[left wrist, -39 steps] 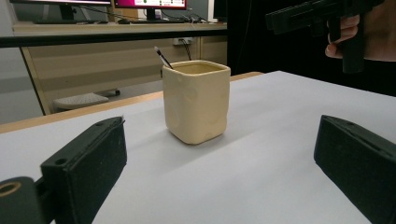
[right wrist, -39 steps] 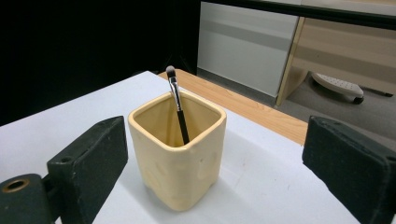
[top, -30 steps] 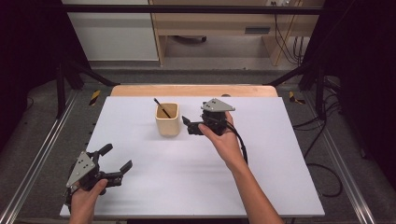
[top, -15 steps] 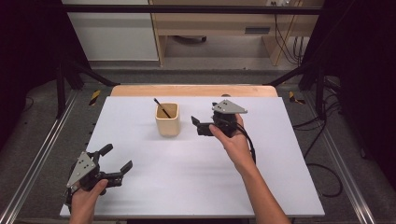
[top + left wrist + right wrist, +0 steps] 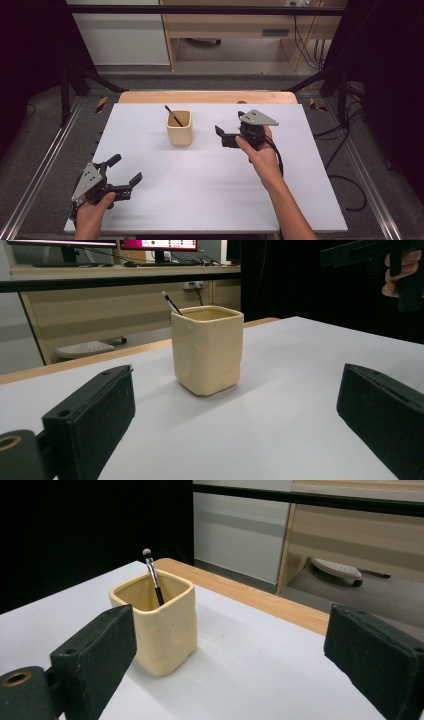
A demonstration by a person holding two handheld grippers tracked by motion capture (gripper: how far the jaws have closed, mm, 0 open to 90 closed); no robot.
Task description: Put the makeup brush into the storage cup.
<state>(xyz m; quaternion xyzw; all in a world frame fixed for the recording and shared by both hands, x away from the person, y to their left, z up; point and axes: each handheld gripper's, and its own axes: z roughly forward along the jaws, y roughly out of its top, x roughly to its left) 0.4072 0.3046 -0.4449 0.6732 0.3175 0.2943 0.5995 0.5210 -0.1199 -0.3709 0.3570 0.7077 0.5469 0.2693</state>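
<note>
The cream cup (image 5: 160, 630) looks like matt, dimpled ceramic; the table (image 5: 210, 200) is smooth matt white, edged with bare wood at 12 o'clock.

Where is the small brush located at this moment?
In the high view the small brush stands tilted inside the cream square cup near the table's far middle, left of the right gripper.

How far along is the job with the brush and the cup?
The brush already stands tilted inside the yellow cup. Nothing is in hand: the right tool is open beside the cup, and the left tool is open near the table's front corner. Little seems left, perhaps only pulling clear.
</note>
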